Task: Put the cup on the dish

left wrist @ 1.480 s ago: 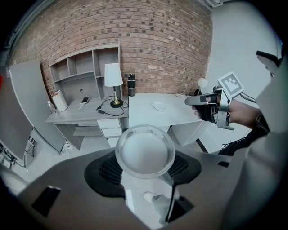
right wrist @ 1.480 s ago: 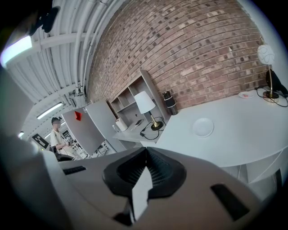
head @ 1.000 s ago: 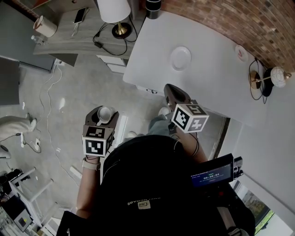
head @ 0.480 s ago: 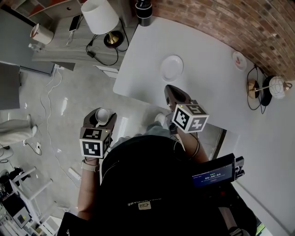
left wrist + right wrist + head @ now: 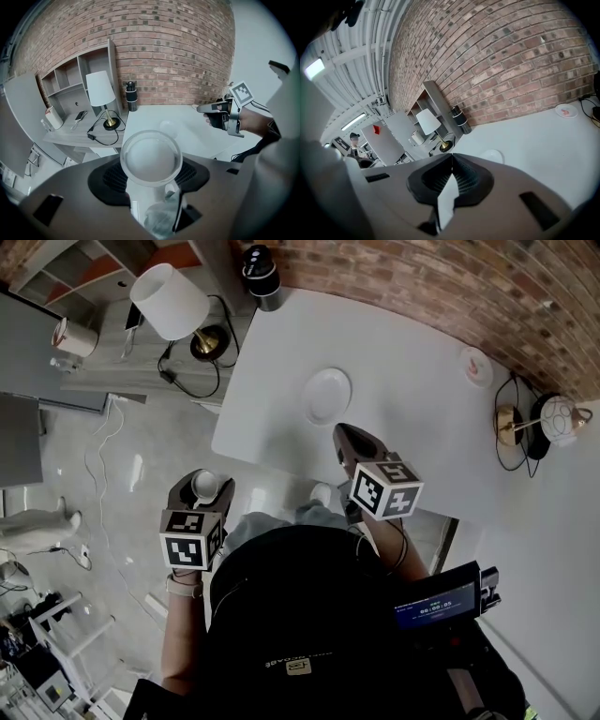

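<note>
A small white cup [image 5: 206, 487] is gripped in my left gripper [image 5: 201, 482], which hangs over the grey floor, left of the table's near corner. In the left gripper view the cup [image 5: 151, 157] stands upright between the jaws, mouth toward the camera. The round white dish [image 5: 327, 395] lies on the white table [image 5: 422, 437]; it also shows beyond the cup as the dish [image 5: 168, 126] and in the right gripper view as the dish [image 5: 491, 155]. My right gripper [image 5: 346, 434] hovers over the table's near edge, just short of the dish, its jaws [image 5: 451, 158] shut on nothing.
A white-shaded lamp [image 5: 170, 300] and a phone sit on a grey side table to the left. A black bottle [image 5: 261, 263] stands at the table's far corner by the brick wall. A small saucer [image 5: 475, 365] and a globe lamp [image 5: 557, 417] are at the right.
The table and dish have drawn nearer to both grippers in the head view. The cup stays held in the left gripper; the right stays shut.
</note>
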`<action>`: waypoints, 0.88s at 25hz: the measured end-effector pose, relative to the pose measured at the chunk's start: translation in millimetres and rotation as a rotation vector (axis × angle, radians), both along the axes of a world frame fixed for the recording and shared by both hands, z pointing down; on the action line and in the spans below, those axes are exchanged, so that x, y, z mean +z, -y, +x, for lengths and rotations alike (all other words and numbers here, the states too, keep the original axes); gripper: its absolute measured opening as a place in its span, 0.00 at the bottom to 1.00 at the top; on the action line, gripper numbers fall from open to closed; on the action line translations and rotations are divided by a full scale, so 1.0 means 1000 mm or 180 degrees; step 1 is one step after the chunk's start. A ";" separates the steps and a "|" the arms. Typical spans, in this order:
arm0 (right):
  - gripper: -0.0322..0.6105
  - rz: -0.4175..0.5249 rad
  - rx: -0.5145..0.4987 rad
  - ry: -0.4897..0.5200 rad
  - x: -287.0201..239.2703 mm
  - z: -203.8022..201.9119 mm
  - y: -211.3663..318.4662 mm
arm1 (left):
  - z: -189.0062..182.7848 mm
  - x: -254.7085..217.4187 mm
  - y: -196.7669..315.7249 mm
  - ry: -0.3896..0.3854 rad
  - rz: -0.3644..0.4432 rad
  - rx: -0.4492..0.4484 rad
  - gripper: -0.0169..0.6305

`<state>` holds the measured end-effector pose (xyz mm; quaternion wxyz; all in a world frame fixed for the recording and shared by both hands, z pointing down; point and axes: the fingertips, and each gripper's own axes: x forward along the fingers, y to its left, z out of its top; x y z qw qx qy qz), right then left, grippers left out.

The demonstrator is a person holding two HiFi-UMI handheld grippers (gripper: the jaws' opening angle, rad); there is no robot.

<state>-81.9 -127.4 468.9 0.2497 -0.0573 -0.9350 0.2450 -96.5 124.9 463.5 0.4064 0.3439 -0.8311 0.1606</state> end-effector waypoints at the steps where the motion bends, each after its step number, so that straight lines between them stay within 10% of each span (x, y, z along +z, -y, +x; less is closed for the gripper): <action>1: 0.06 0.0000 0.0013 -0.0002 0.001 0.001 0.004 | -0.001 0.000 0.003 0.0003 -0.0007 0.0004 0.44; 22: 0.06 -0.0023 0.0630 -0.0150 0.006 0.003 0.033 | -0.054 0.010 0.056 -0.0088 -0.0027 0.0746 0.44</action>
